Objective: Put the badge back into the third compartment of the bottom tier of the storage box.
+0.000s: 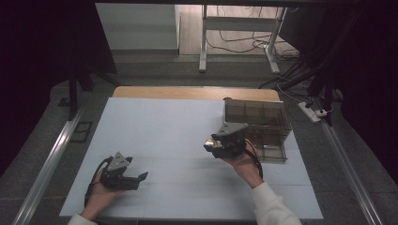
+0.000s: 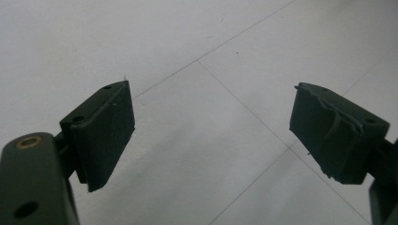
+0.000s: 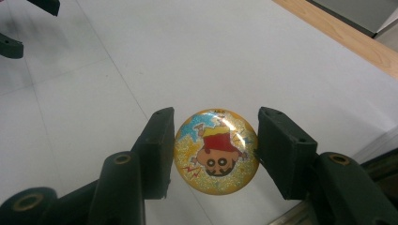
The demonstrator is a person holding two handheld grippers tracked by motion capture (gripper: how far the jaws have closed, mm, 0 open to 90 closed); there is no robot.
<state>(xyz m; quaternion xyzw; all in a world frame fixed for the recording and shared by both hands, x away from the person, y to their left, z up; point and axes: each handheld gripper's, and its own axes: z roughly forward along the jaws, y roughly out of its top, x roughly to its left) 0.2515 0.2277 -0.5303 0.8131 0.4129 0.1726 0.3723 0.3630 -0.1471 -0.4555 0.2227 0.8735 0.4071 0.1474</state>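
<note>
right gripper (image 3: 213, 154): fingers (image 3: 157, 150) clamped on both sides of a round glittery badge (image 3: 216, 152), held above the surface (image 3: 141, 56). left gripper (image 2: 211, 131): fingers wide apart, nothing between them.

Nothing here can really be read — the yellow glittery ball (image 3: 216, 151) bears a cartoon figure and, near its top edge, a tiny dark mark that may be lettering — too small to make out.
</note>
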